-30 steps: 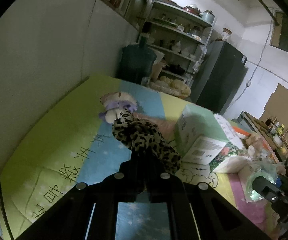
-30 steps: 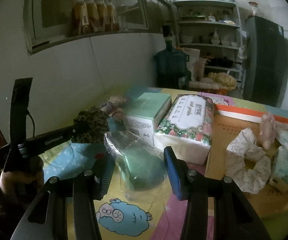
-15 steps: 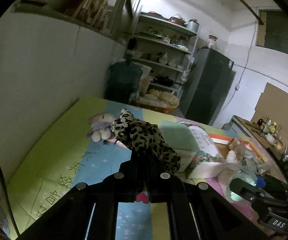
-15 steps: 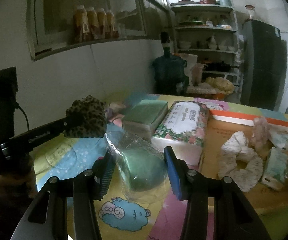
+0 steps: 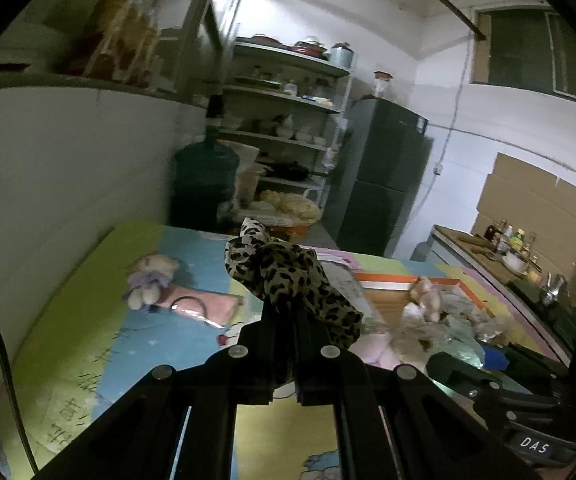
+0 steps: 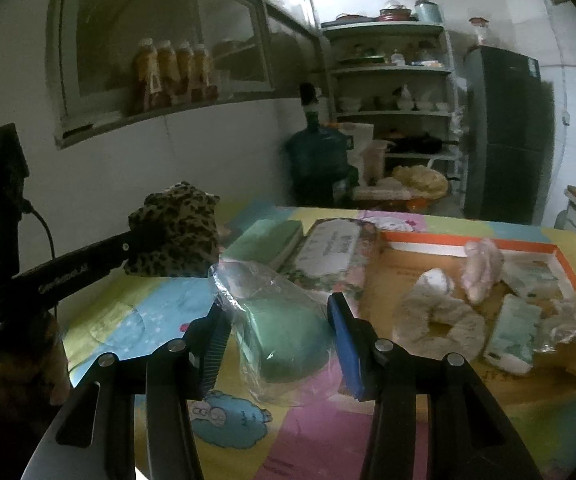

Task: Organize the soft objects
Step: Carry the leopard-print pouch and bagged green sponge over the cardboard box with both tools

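My left gripper is shut on a leopard-print scrunchie and holds it in the air above the colourful mat; the scrunchie also shows in the right wrist view. My right gripper is shut on a green soft item in a clear plastic bag, held just above the mat. An orange-rimmed cardboard tray to the right holds a pale scrunchie, a pink plush and small packets.
A green box and a floral tissue pack lie behind the bag. A small plush toy and a pink packet lie on the mat at left. A wall runs along the left; shelves, water jug and fridge stand behind.
My left gripper has risen and swung right with the leopard scrunchie, toward the tray side. My right gripper has kept its hold on the bagged green item and lifted slightly.
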A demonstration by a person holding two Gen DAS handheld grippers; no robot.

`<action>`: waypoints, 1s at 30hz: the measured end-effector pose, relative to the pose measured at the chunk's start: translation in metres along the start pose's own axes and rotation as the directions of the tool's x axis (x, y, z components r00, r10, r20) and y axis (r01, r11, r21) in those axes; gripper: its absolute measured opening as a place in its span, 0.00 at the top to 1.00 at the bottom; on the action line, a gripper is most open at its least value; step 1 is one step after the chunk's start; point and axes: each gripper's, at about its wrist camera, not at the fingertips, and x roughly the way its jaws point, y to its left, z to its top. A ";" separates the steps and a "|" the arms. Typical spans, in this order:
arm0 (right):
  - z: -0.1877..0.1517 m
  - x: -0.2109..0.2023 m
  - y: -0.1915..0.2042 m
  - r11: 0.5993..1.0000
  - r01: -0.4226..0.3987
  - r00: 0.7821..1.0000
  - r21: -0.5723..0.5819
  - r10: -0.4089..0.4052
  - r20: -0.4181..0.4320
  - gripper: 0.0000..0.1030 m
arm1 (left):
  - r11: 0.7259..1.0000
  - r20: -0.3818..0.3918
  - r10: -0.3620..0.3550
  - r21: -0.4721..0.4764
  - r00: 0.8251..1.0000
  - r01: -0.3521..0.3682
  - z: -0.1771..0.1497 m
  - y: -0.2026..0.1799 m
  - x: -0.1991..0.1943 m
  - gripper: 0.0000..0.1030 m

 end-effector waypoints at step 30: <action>0.003 -0.038 -0.067 0.989 0.117 0.991 0.091 -0.122 0.056 0.51 | 0.985 -0.053 -0.141 0.096 0.989 0.146 0.008 -0.091 0.036 0.94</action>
